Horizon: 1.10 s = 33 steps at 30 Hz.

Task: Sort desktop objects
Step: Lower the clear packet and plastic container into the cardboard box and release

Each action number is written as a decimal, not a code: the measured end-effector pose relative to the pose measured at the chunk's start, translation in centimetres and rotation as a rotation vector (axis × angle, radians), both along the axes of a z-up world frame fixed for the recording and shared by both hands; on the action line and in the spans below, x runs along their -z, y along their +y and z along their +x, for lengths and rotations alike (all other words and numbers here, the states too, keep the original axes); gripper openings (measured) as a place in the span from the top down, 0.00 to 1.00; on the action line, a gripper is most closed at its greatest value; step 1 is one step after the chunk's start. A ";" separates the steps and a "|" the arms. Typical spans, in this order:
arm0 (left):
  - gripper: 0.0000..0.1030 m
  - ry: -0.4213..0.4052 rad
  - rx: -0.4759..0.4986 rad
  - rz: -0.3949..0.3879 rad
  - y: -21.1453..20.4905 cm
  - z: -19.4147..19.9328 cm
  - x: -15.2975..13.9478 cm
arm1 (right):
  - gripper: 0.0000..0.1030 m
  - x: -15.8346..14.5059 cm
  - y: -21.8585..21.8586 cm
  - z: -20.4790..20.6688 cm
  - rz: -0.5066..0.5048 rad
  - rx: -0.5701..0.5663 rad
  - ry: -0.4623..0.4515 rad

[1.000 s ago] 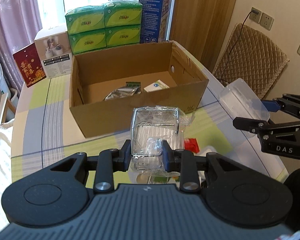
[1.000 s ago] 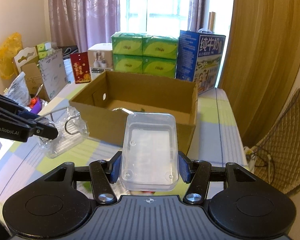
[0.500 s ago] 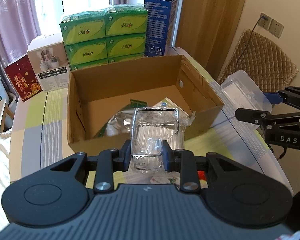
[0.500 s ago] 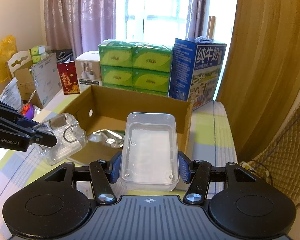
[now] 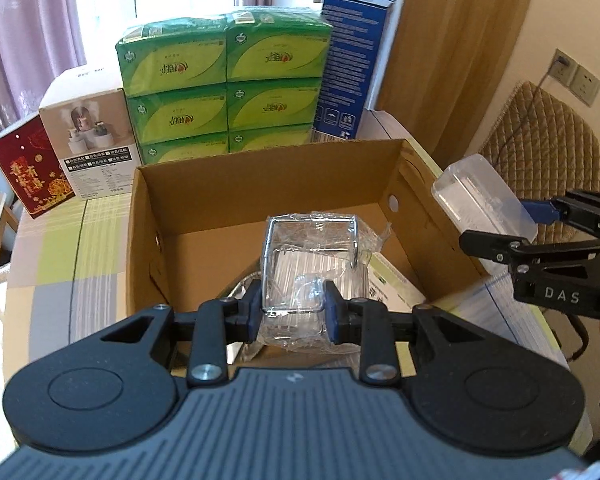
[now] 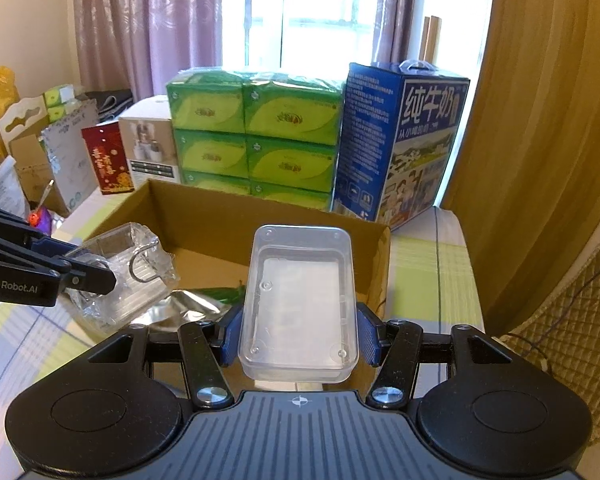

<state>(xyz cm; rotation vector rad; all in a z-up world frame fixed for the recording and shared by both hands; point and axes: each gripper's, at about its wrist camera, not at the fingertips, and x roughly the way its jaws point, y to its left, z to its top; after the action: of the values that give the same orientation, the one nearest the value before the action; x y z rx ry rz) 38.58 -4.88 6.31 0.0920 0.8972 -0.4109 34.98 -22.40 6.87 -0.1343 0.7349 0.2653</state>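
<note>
Wrapped rack (image 5: 314,256) clamped in left claw (image 5: 293,308), over the box (image 5: 260,184) ahead. Clear tub (image 6: 300,300) clamped in right claw (image 6: 300,340), above box's near wall. Risk: slick wrap slips, or tub snags the wall on release.

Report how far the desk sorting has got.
Done: a silver foil pouch and a white packet lie in the cardboard box. In hand: the left gripper holds a plastic-wrapped wire holder over the box; the right gripper holds a clear plastic container near its rim. Left: release both.
</note>
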 end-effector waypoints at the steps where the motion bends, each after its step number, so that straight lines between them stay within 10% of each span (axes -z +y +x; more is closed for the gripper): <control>1: 0.75 0.004 -0.003 -0.004 -0.1 0.4 0.3 | 0.48 0.3 0.1 0.5 -0.002 0.001 0.006; 27: 0.73 -0.011 -0.026 0.008 0.0 2.4 5.1 | 0.48 5.4 0.9 4.9 -0.003 0.025 0.070; 33: 0.72 -0.022 -0.032 -0.006 0.6 1.5 4.3 | 0.33 4.8 0.5 4.6 -0.004 0.034 0.023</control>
<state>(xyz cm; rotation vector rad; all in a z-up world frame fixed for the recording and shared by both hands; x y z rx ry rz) 40.06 -4.25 1.98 0.0765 0.8742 -0.3825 39.53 -21.91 2.11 -0.1230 0.7596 0.2333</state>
